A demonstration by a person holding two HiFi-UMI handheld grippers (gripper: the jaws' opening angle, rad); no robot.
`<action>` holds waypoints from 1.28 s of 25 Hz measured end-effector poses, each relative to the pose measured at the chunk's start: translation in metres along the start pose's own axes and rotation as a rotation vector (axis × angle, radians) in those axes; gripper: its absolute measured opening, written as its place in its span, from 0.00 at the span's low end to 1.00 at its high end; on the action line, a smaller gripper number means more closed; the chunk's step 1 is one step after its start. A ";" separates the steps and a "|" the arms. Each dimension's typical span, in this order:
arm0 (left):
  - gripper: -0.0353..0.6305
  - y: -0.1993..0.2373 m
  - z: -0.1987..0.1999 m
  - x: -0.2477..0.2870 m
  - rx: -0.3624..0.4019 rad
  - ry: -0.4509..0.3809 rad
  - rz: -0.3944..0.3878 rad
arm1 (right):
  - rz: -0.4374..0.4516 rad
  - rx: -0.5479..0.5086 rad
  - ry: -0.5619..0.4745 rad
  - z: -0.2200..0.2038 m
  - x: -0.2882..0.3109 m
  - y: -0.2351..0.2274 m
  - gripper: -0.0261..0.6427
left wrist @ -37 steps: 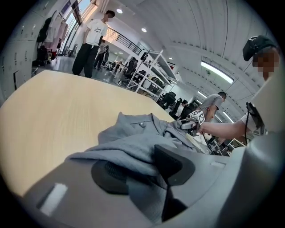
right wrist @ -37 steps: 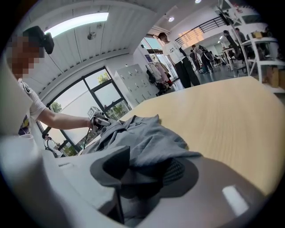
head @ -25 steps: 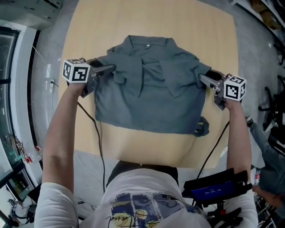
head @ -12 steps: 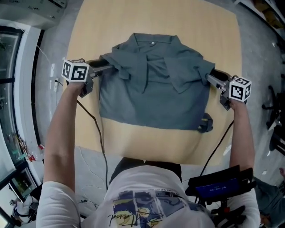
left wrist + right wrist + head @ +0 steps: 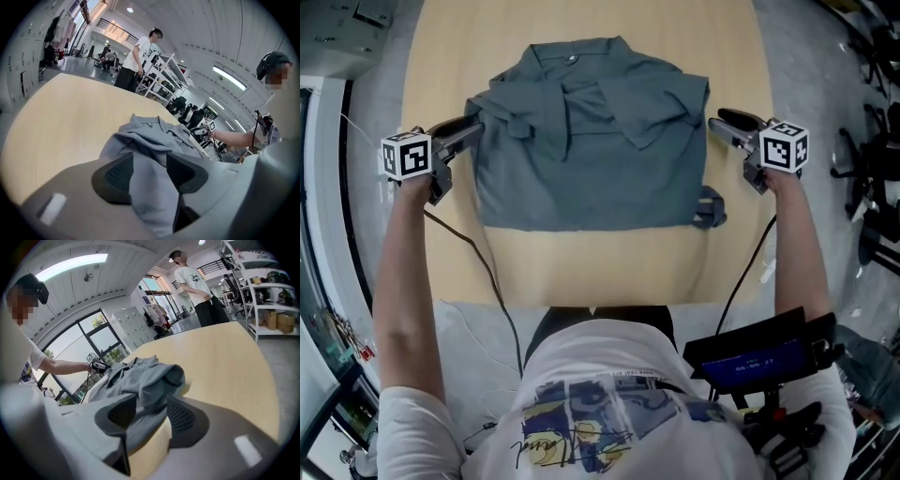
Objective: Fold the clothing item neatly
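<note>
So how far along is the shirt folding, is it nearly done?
Partway. Both sleeves of the grey-blue collared cloth shirt already lie folded inward across its front on the pale wooden table. In hand: the left gripper and right gripper each have fingers closed on a side edge. Left to do: the body lies full length, its hem not yet folded up toward the collar.

One shirt [image 5: 591, 164], one table [image 5: 581, 267], two tools: left tool [image 5: 473, 127], right tool [image 5: 722, 120].

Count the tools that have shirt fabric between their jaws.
2. The left tool grips the shirt at its left shoulder edge; the right tool grips its right shoulder edge. Neither is hidden.
</note>
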State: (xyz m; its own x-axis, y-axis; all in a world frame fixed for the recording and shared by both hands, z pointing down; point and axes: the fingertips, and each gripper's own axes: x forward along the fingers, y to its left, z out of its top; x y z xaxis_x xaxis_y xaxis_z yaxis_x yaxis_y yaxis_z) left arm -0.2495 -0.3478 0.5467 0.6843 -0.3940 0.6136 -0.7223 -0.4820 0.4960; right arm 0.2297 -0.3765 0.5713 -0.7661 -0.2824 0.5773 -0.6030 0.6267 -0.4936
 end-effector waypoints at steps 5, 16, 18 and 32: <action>0.40 -0.008 -0.017 -0.021 -0.005 -0.039 0.016 | -0.037 0.010 -0.005 -0.016 -0.021 0.015 0.33; 0.40 -0.052 -0.048 -0.086 0.084 -0.148 0.006 | -0.199 -0.080 -0.012 -0.050 -0.053 0.084 0.33; 0.40 -0.071 -0.056 -0.099 0.125 -0.156 -0.002 | -0.218 -0.122 -0.001 -0.058 -0.054 0.112 0.33; 0.32 -0.206 -0.117 -0.163 0.286 -0.285 -0.097 | -0.281 -0.210 -0.128 -0.102 -0.075 0.293 0.30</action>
State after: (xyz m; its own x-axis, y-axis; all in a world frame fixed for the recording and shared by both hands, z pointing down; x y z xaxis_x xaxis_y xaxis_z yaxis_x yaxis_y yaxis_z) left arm -0.2244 -0.0930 0.4162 0.7773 -0.5176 0.3576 -0.6234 -0.7100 0.3275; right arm 0.1331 -0.0976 0.4492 -0.6066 -0.5450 0.5788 -0.7453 0.6433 -0.1754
